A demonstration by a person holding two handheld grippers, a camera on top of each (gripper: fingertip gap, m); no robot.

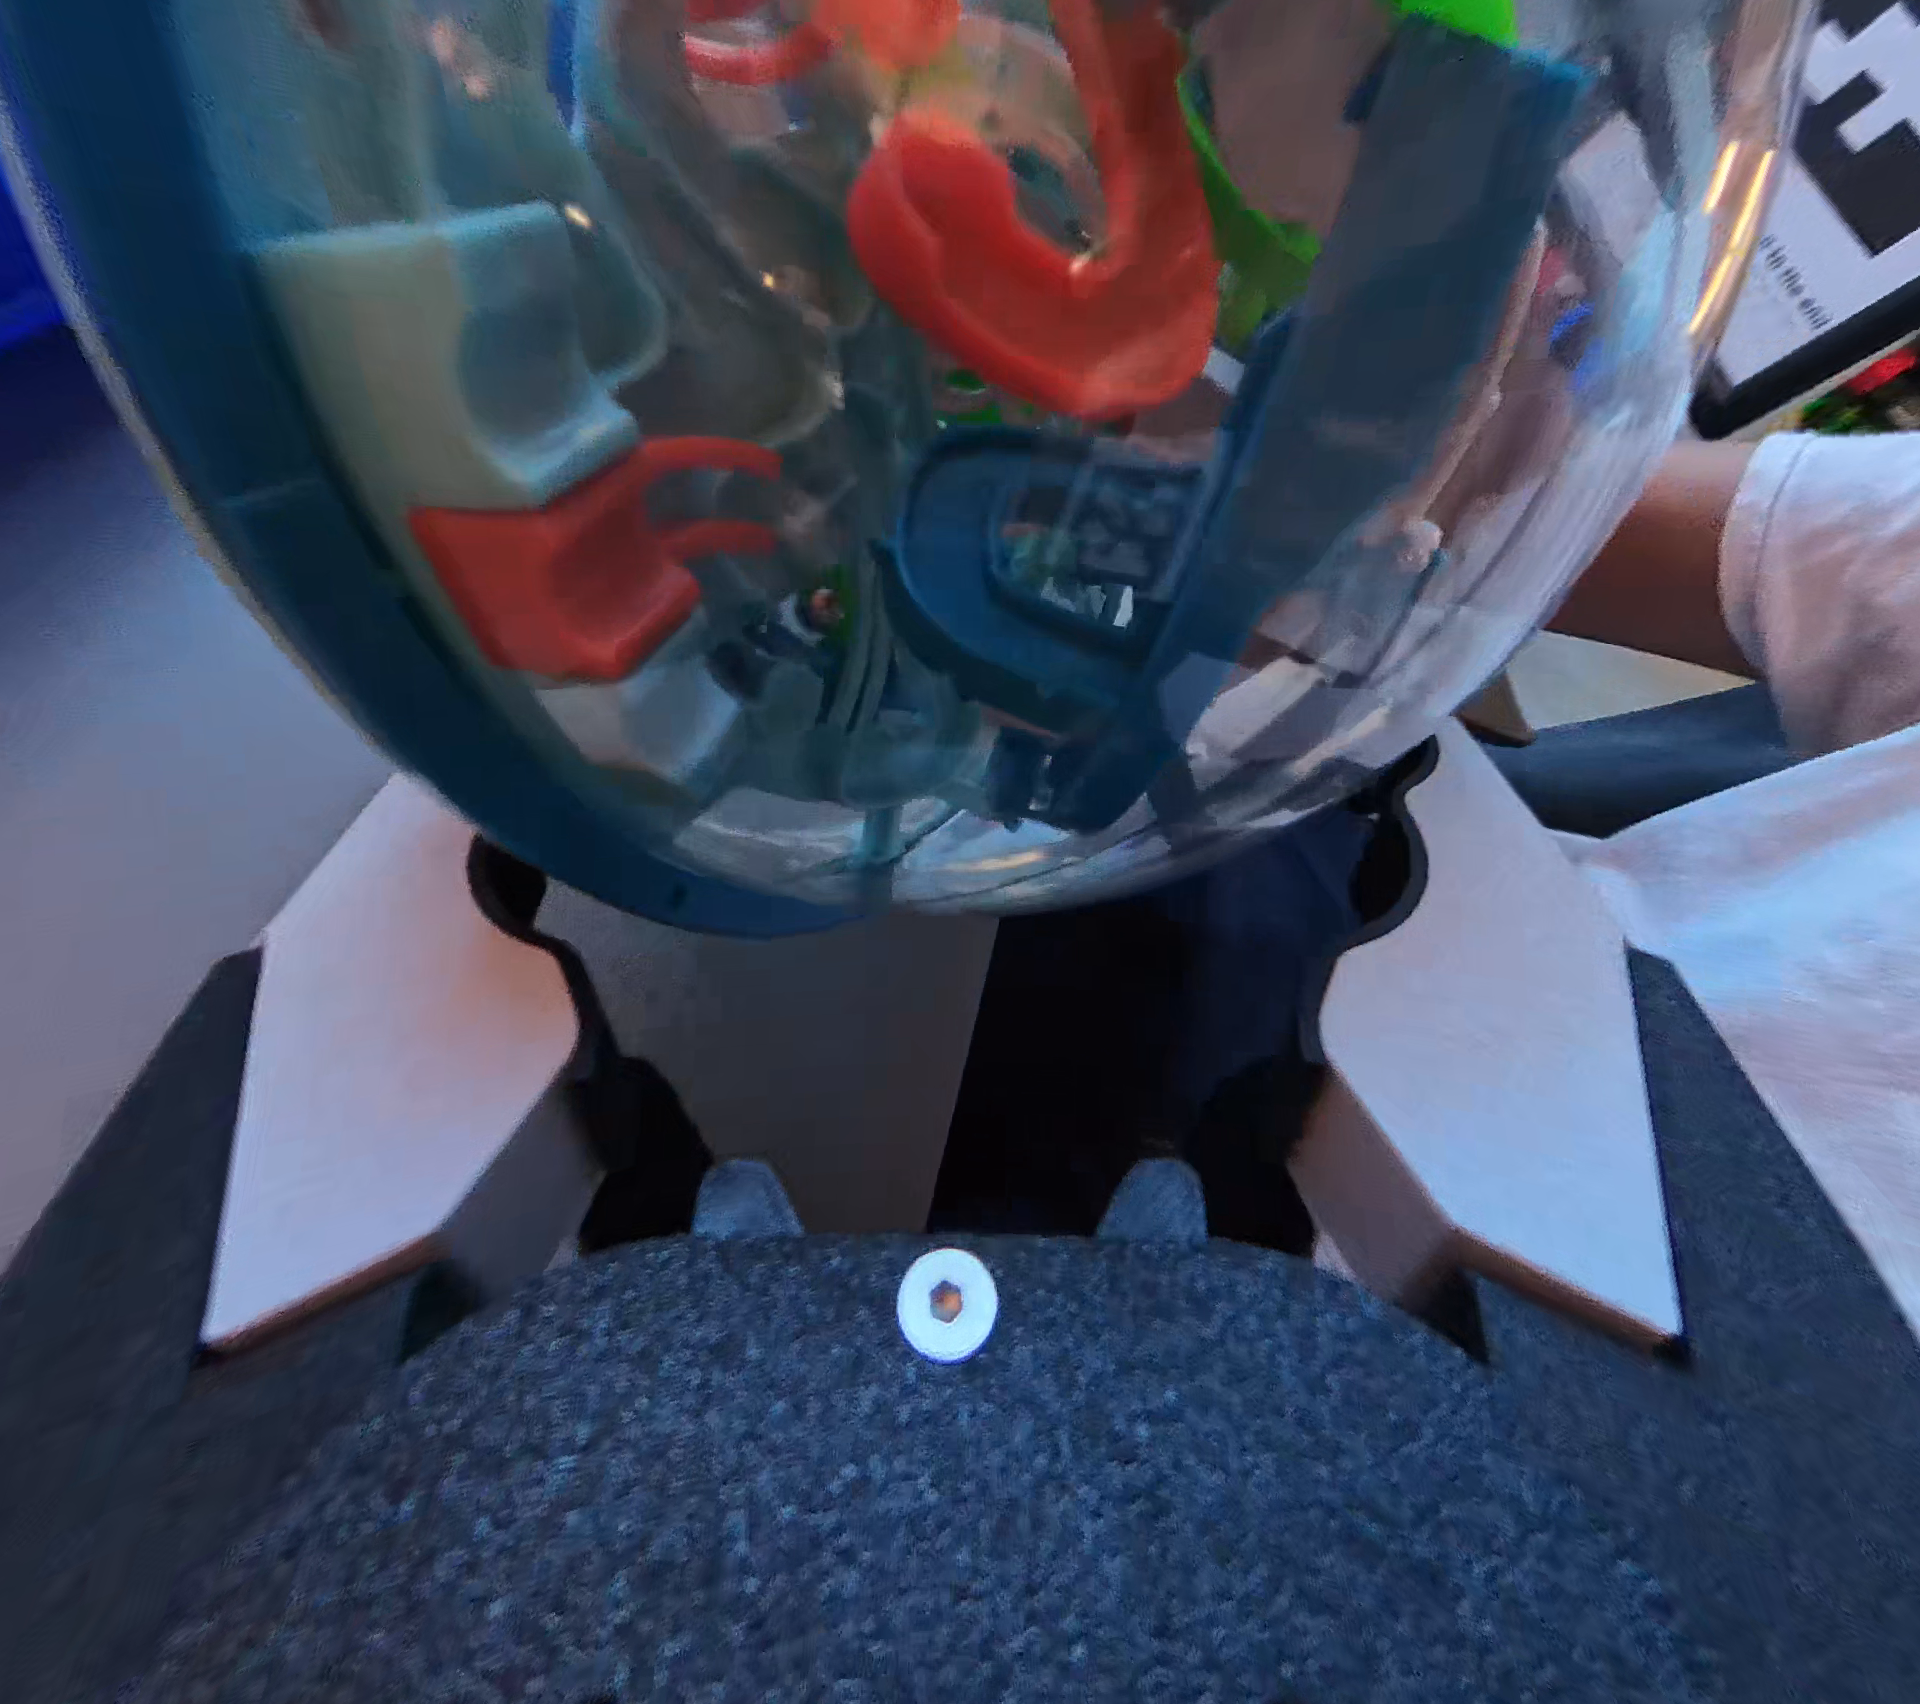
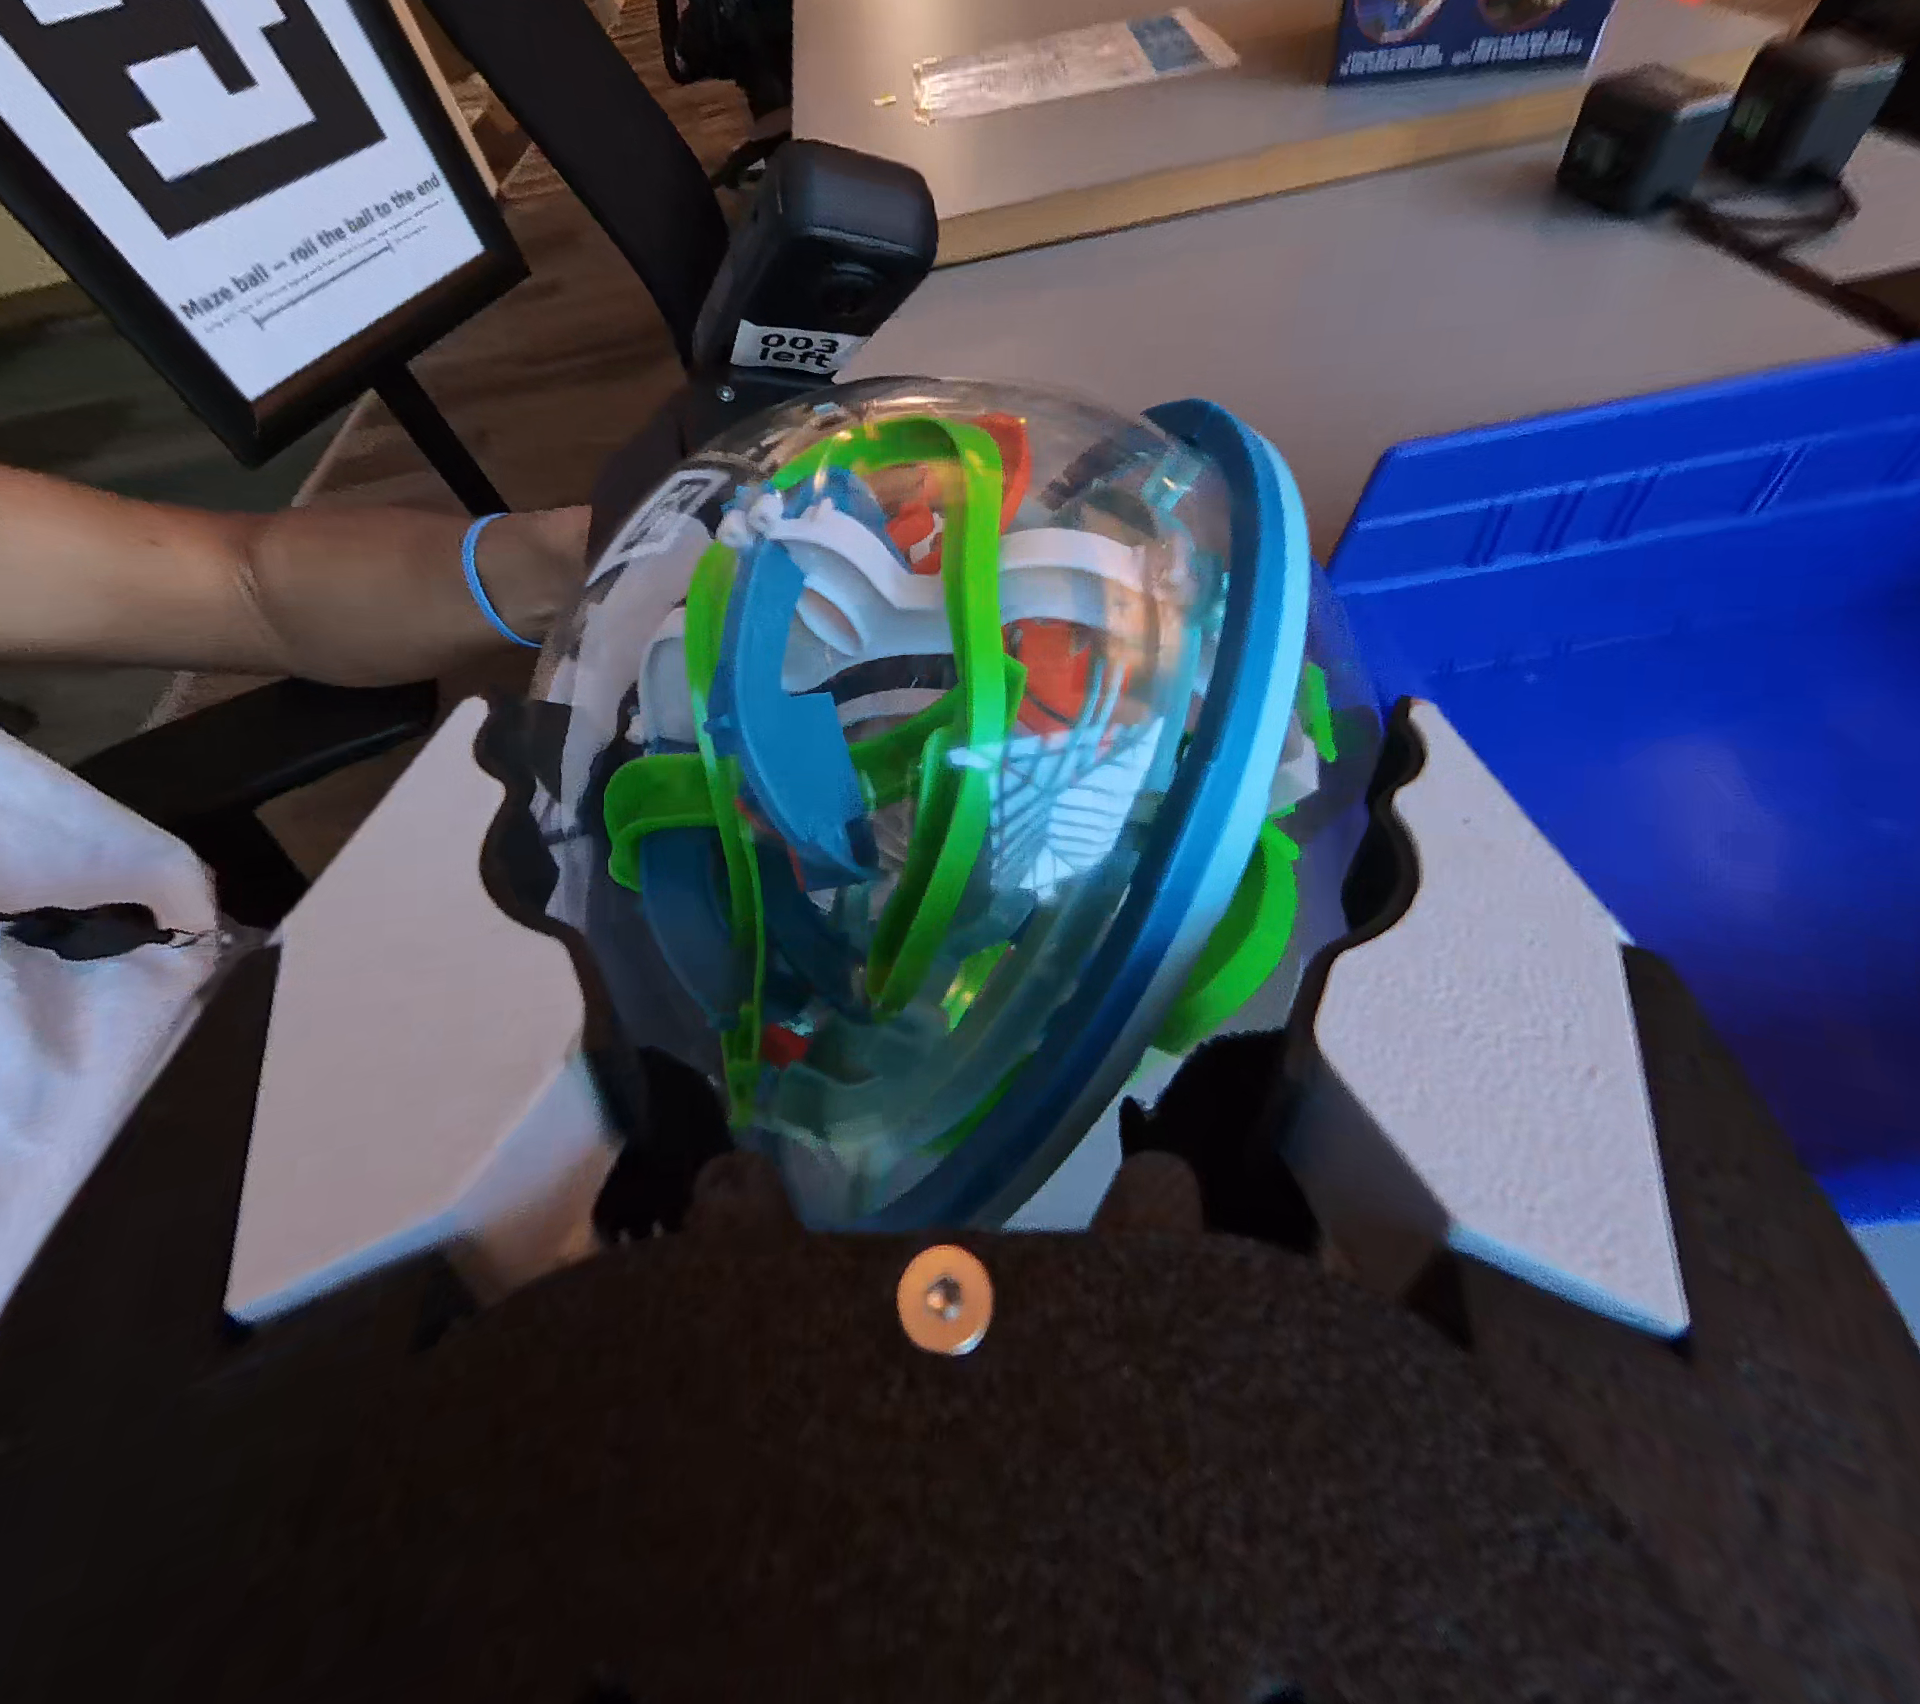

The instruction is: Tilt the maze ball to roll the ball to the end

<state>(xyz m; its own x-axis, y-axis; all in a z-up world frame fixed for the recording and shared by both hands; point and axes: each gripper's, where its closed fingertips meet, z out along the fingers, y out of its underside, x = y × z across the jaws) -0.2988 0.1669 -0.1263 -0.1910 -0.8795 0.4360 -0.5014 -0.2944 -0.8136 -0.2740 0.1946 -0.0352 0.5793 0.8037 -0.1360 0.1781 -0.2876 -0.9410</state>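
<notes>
Grey table point(image 2: 1351, 283) seen beneath; blue plastic bin point(image 2: 1662, 667) lies right of the clear spherical maze ball with coloured tracks point(image 2: 935, 802), which is clamped between the right gripper point(image 2: 945, 833) fingers. Left gripper point(image 1: 951, 844) is spread wide against the sphere's underside; grip cannot be told.

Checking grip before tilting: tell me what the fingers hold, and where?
Both grippers cradle the maze ball by its clear shell, from opposite sides, right gripper near the blue seam ring.
</notes>
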